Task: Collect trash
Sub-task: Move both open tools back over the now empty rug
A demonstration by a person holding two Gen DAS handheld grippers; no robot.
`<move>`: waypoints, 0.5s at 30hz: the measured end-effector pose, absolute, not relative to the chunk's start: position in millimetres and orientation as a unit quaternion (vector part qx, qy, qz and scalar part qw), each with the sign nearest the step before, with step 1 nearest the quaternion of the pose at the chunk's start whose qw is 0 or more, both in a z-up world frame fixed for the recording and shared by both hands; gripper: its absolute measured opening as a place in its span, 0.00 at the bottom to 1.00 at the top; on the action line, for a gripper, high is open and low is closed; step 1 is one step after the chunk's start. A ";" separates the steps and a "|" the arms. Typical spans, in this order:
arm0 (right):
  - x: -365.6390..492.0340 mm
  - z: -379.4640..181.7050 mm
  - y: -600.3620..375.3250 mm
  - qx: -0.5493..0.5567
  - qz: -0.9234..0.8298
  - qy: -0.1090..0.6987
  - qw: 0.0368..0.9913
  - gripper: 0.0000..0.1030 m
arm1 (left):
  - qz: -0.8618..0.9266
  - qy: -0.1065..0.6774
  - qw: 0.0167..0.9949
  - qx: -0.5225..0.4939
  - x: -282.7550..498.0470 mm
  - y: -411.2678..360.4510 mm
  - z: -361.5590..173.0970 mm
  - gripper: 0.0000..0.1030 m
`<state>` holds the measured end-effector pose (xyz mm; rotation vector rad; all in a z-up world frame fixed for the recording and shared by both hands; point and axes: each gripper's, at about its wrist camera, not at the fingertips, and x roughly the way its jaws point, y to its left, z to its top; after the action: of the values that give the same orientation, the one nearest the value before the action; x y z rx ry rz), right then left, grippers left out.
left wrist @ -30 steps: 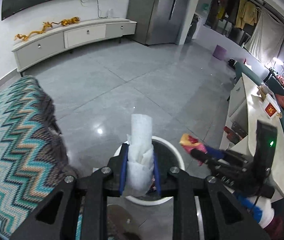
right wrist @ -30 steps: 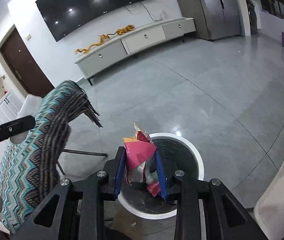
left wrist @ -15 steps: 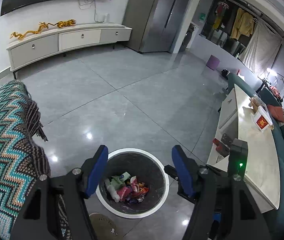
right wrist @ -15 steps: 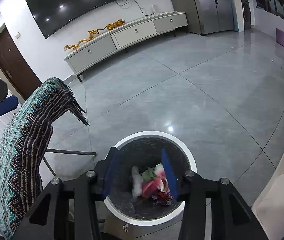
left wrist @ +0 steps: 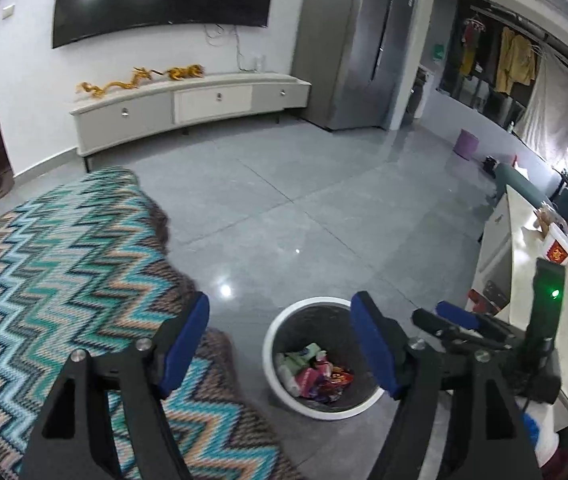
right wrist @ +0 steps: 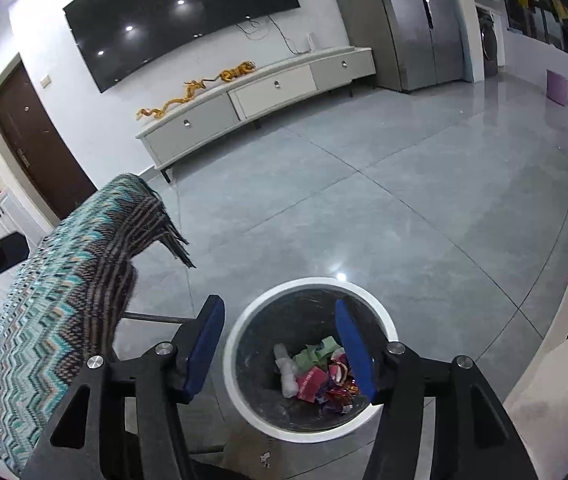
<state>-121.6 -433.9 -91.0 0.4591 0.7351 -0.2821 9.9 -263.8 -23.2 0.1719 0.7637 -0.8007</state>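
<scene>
Both grippers are hanging over the trash bin [right wrist: 388, 322] with nothing in them: the left gripper [left wrist: 280, 344] is sitting with its blue fingers [left wrist: 186, 344] spread wide, and the right gripper [right wrist: 280, 346] is doing the same, fingers [right wrist: 353, 350] wide apart and framing the bin's mouth. The trash [right wrist: 317, 376] is lying at the bottom of the bin: a white crumpled tissue, some green packets, and red and pink wrappers piled together. In the left view the same pile [left wrist: 313, 374] is showing just past the inner finger, with the bin [left wrist: 270, 346] standing on the grey tile floor [left wrist: 323, 208], right beside the zigzag blanket [left wrist: 64, 264]. So I'm reading this as the drop-off step wrapping up, with both loads looking like they're in. Next move, I'm guessing, is going hunting for more litter, probably over at the white worktop [left wrist: 523, 248] off to the right, where a red and white box [left wrist: 557, 250] and some small bits are sitting, though I can't tell from here if those count as trash. That's calling for swinging away from the bin with fingers kept spread, then lining up on one piece at a time.
</scene>
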 end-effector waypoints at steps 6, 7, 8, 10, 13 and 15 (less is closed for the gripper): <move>-111.8 -63.6 -398.2 0.196 -0.108 0.341 0.913 0.59 | -0.356 0.332 0.870 0.080 5.6 -215.0 -8.7 0.71; -109.7 -58.3 -390.5 0.191 -0.102 0.338 0.916 0.60 | -0.350 0.322 0.876 0.079 3.4 -204.0 -5.1 0.71; -108.0 -53.8 -383.1 0.186 -0.096 0.336 0.918 0.61 | -0.346 0.315 0.880 0.078 1.6 -196.8 -3.0 0.71; -104.3 -45.1 -367.5 0.177 -0.084 0.330 0.923 0.63 | -0.334 0.300 0.890 0.075 -2.3 -178.5 2.8 0.71; -98.6 -34.1 -344.8 0.165 -0.067 0.323 0.930 0.65 | -0.316 0.290 0.901 0.073 -3.1 -154.7 6.0 0.71; -93.7 -27.1 -328.0 0.152 -0.056 0.319 0.934 0.67 | -0.299 0.285 0.908 0.071 -3.3 -136.5 7.2 0.73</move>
<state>-93.7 -328.0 -27.1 0.3104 0.6528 -0.1137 -3.3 -136.5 7.2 0.1459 0.5876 -0.6161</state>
